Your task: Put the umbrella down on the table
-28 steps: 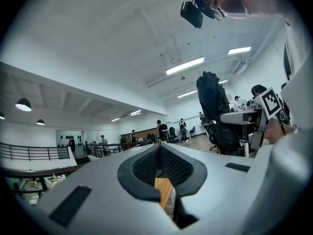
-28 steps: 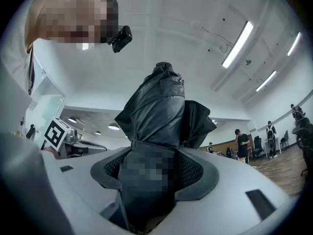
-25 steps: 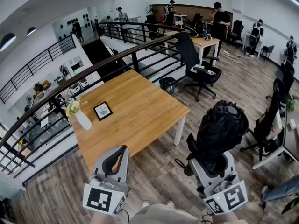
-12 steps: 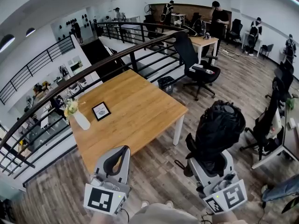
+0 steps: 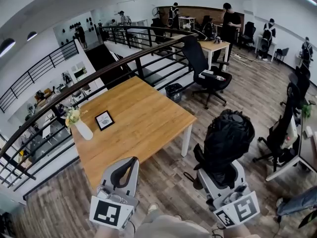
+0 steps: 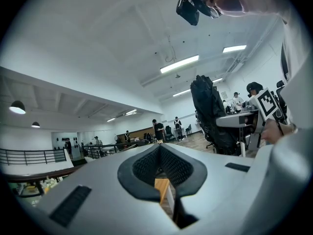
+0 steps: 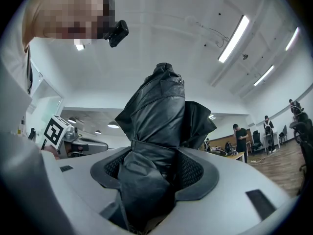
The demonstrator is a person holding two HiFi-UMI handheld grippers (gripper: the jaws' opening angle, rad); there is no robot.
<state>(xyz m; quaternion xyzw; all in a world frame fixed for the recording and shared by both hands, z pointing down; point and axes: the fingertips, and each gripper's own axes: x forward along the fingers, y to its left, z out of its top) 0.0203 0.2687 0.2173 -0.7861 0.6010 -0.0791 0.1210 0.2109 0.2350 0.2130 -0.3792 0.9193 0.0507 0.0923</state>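
Observation:
A folded black umbrella (image 5: 230,140) stands upright in my right gripper (image 5: 219,174), which is shut on its lower part, over the wood floor to the right of the table. In the right gripper view the umbrella (image 7: 159,102) fills the gap between the jaws of the right gripper (image 7: 155,158). The wooden table (image 5: 143,118) lies ahead and to the left. My left gripper (image 5: 128,163) hovers by the table's near edge, shut with nothing in it. In the left gripper view the left gripper (image 6: 159,149) has its pads meeting at the tip.
A white vase with flowers (image 5: 80,127) and a small framed picture (image 5: 104,120) stand on the table's left part. A black railing (image 5: 99,73) runs behind it. An office chair (image 5: 208,73) and a bin (image 5: 174,90) stand beyond; more chairs (image 5: 287,128) at right. People stand far back.
The table has drifted slightly left in the head view. Both grippers keep the same pose, and the umbrella stays held in the right one.

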